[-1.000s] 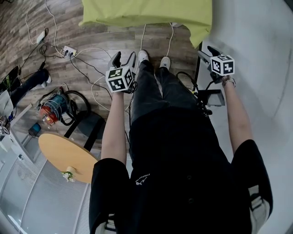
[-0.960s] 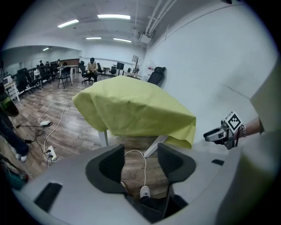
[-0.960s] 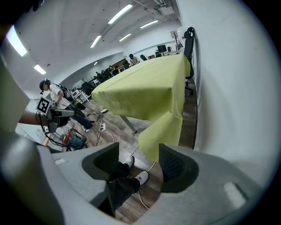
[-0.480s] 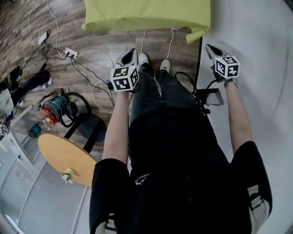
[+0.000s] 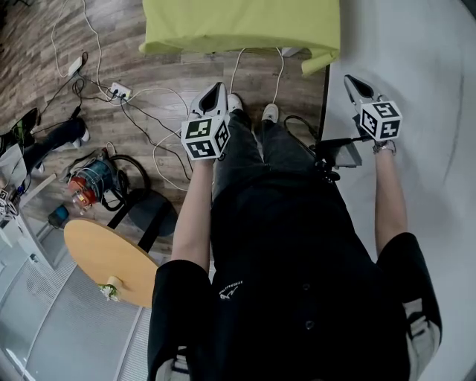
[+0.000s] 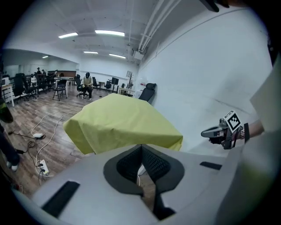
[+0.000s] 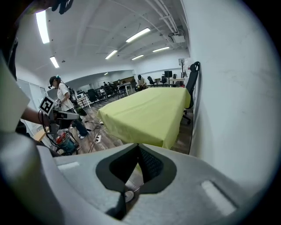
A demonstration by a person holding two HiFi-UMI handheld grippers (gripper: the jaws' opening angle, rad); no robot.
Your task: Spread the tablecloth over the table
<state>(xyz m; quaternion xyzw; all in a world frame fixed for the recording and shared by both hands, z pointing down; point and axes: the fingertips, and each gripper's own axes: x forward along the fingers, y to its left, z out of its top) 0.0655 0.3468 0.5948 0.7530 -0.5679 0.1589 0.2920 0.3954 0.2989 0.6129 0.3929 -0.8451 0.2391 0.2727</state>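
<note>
1. Fingers (image 5: 217,95) of the left gripper (image 5: 210,91) are clenched to a point with nothing in them in the head view, and the right gripper (image 5: 352,82) looks the same. Both are held out in front of the person. The yellow-green tablecloth (image 5: 238,22) lies well ahead, draped over the counter and hiding it. Loose cables (image 5: 152,111) and a power strip (image 5: 119,92) lie on the floor between the person and the cloth. A step forward could catch on them and jerk the arms.

2. In the left gripper view the ribbed fingers (image 6: 154,163) meet, holding nothing. The tablecloth (image 6: 123,121) shows beyond them, sagging in folds at its near corner. If the fingers arrive pressed together like this they would only shove the fabric, bunching it instead of flattening it. The right gripper (image 6: 207,132) hangs off to the side, near the wall.

3. In the right gripper view the fingers (image 7: 149,165) are likewise pressed together and empty. The tablecloth (image 7: 145,114) runs close along the wall (image 7: 232,96). My guess is that working this edge risks knocking the gripper on the wall. Tugging one side alone could also drag the cloth askew.
</note>
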